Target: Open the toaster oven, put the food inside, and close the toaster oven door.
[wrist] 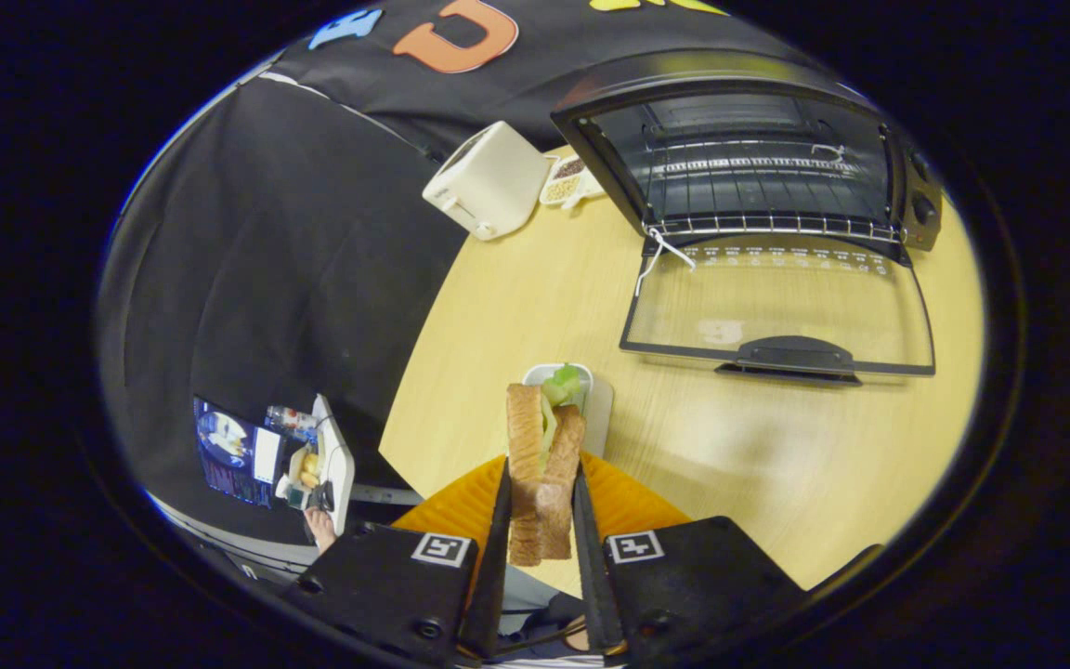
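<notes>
Door [776,316] of the toaster oven [749,153] lies flat open at the counter's [776,465] far edge — step one done. Fingers [542,520] clamp the sandwich [540,465], lifted above the counter's near edge — loading and closing remain.

The brown toasted sandwich [542,465] hides part of the small white tray [598,409]; the small dish's [565,181] contents are too small to tell.
</notes>
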